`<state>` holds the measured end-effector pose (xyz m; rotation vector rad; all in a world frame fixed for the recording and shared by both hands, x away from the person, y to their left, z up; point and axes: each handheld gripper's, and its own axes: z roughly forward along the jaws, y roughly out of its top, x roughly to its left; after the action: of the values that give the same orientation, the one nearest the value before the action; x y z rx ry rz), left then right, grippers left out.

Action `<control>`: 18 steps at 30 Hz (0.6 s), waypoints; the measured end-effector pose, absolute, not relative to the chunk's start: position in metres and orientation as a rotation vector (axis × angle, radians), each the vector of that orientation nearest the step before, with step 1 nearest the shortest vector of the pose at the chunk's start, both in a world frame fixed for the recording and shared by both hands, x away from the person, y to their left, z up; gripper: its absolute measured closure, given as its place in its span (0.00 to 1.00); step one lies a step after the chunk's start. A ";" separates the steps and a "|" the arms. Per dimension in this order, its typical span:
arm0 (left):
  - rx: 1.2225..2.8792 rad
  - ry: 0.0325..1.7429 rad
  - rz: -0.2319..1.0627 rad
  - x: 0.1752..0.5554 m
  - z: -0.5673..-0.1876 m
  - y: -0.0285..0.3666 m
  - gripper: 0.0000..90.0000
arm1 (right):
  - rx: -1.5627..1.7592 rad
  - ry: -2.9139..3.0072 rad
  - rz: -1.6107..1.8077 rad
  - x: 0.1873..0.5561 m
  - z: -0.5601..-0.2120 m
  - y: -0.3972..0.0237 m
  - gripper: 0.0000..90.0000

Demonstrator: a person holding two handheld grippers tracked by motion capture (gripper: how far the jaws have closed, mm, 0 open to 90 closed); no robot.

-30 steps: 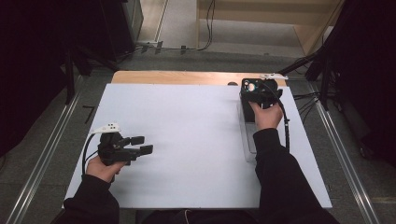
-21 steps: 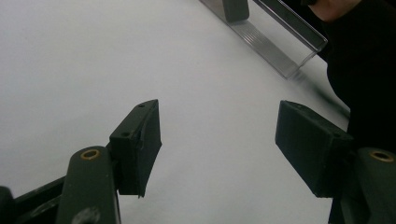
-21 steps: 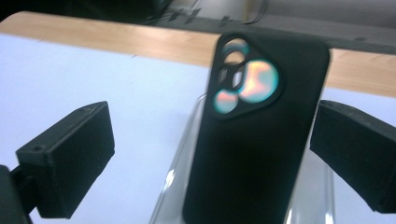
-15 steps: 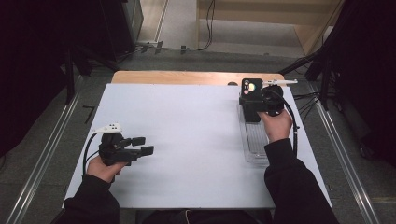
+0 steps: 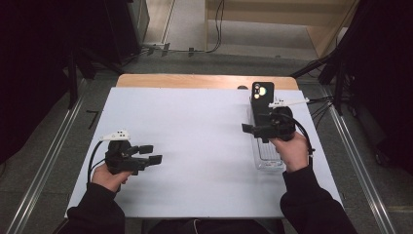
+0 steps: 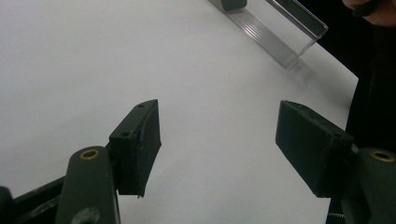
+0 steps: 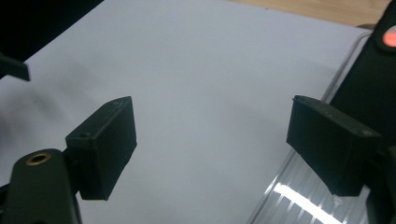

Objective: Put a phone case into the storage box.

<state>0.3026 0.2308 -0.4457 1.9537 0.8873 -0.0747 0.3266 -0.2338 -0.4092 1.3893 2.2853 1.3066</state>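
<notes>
High view, right gripper (image 5: 249, 129) over clear tray (image 5: 270, 158), jaws apart, just been closing, empty, left gripper (image 5: 152, 154) agape, empty.

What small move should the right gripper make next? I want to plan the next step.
Probably swing back toward the black phone standing at the far end of the clear tray. The right gripper has open, empty fingers, just been closing, and points out over the bare white table.

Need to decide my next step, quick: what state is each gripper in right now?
Left gripper: open, nothing between its fingers.
Right gripper: open and empty, fingers just been closing a little, beside the clear tray.
</notes>
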 end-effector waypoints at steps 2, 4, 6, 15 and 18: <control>1.952 0.889 -0.079 0.302 -0.447 0.231 0.35 | 1.360 2.296 1.300 0.319 -0.412 -0.233 0.21; 1.955 0.888 -0.080 0.301 -0.447 0.230 0.35 | 1.337 2.317 1.312 0.313 -0.414 -0.234 0.21; 1.964 0.887 -0.076 0.300 -0.448 0.231 0.35 | 1.325 2.339 1.320 0.305 -0.416 -0.234 0.21; 1.971 0.885 -0.076 0.297 -0.451 0.231 0.35 | 1.261 2.414 1.363 0.279 -0.425 -0.230 0.24; 1.976 0.883 -0.075 0.296 -0.453 0.230 0.35 | 1.228 2.433 1.373 0.273 -0.428 -0.227 0.24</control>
<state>0.2956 0.2302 -0.4528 1.9761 0.8828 -0.0754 0.2732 -0.2270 -0.4280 1.2276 2.4329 1.3726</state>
